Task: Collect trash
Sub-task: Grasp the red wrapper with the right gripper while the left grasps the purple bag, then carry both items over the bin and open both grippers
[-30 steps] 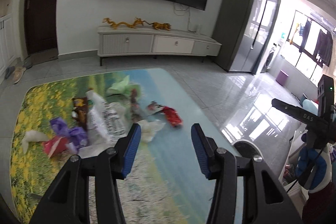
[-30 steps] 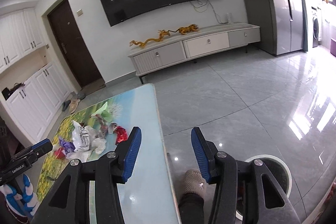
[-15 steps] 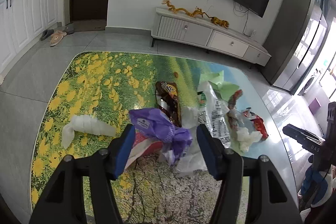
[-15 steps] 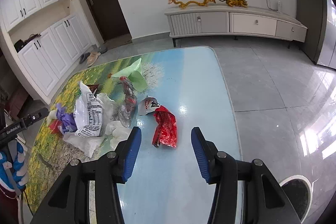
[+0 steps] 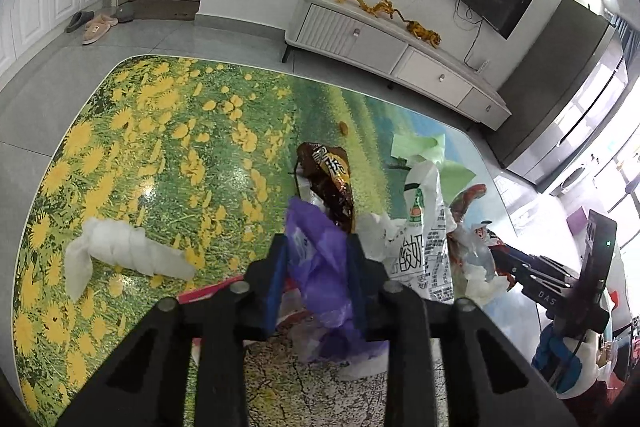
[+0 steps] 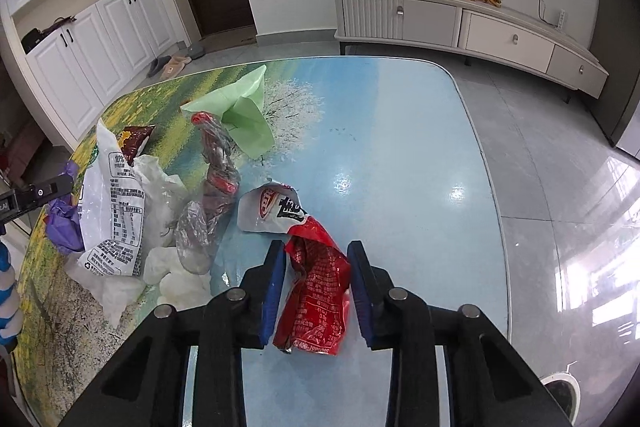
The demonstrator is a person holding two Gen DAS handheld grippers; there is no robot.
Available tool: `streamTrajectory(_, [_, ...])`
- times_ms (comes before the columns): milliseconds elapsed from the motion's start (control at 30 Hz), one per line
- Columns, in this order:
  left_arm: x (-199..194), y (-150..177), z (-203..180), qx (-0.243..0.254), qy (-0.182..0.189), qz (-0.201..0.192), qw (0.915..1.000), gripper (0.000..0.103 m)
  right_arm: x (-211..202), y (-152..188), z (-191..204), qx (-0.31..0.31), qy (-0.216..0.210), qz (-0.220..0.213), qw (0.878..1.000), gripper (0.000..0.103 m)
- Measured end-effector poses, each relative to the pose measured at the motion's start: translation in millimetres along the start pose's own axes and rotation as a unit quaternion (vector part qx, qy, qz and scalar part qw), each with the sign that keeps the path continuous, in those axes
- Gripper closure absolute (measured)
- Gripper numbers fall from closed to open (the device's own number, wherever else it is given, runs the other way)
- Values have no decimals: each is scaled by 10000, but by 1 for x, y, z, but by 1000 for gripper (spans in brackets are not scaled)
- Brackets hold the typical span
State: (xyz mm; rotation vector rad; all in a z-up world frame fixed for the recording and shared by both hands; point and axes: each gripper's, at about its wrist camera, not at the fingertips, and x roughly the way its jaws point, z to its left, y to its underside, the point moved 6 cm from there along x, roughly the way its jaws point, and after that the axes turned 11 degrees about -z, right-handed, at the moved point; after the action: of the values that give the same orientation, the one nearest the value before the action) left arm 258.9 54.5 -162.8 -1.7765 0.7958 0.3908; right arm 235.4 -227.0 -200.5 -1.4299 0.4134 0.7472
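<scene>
On the left wrist view, a crumpled white tissue (image 5: 120, 255) lies at 9 o'clock on the table (image 5: 152, 131), over the yellow-flower print and apart from the main pile. The left gripper (image 5: 316, 259) has closed in since half a second ago: then its blue pads stood wide on either side of the purple wrapper (image 5: 316, 255), now they press against both sides of it, pinching the crumpled plastic at 6 o'clock. Just beyond the wrapper, at 12 o'clock from the gripper, sits the brown snack bag (image 5: 330, 183), and at 3 o'clock the white printed bag (image 5: 424, 227) leans beside it, with the green paper (image 5: 424, 151) behind.

On the right wrist view, the white printed bag (image 6: 114, 211) is at 9 o'clock, the twisted clear wrapper (image 6: 212, 187) next to it, and the green paper (image 6: 246, 111) at 11 o'clock. The right gripper (image 6: 316, 283) has advanced and narrowed: half a second ago the red snack bag (image 6: 316, 291) lay ahead of wide-spread pads, now it sits between them at 6 o'clock on the blue part of the table (image 6: 400, 155). The pads flank the bag closely, but whether they already squeeze it cannot be told.
</scene>
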Motion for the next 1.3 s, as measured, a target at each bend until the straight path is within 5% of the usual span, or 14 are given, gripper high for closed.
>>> streamTrajectory(100, [-6,-2,-4,8,58,-111,9999,93,-5,2,1,20,-98,-41,9999,83])
streamTrajectory(333, [-44,-14,-20,33,232,-503,9985,94,-40,2,1,249,-247,-326,9989,97])
streamTrajectory(767, [-124,-23,-97,363,644,-1045,9918,94,-152,4,-4,519,-484,-1115,9912,98])
streamTrajectory(1033, [-117,8,-221,987,1433,-746,9819,94,-242,32,-69,1106,48,-1667,9798,98])
streamTrajectory(1300, [-77,85,-383,1929,2348,80,9527,94,-308,111,-178,1919,1351,-1613,9586,98])
